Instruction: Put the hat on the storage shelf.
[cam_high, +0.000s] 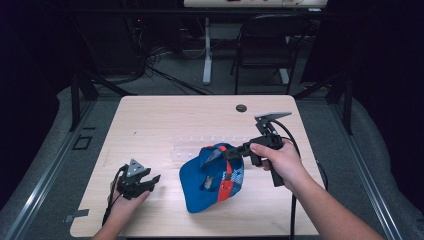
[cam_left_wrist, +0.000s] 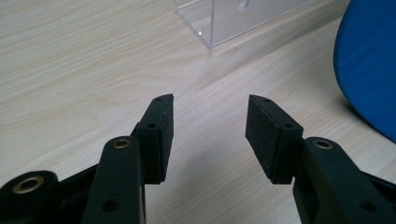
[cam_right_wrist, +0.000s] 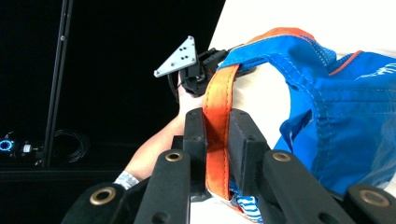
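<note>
The right gripper (cam_high: 235, 153) has its fingers (cam_right_wrist: 245, 149) clamped on the orange strap (cam_right_wrist: 218, 126) of the blue cap (cam_high: 210, 185), lifting that edge off the worktop (cam_high: 165, 115), while the left gripper (cam_high: 150, 181), fingers wide and empty, rests just left of the cap.

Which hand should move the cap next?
Right. The right gripper is already shut on the cap's orange strap. The left gripper sits open on the table, beside the cap.

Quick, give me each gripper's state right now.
Left gripper: open, holding nothing, low over the table.
Right gripper: shut on the blue cap's orange strap.
</note>
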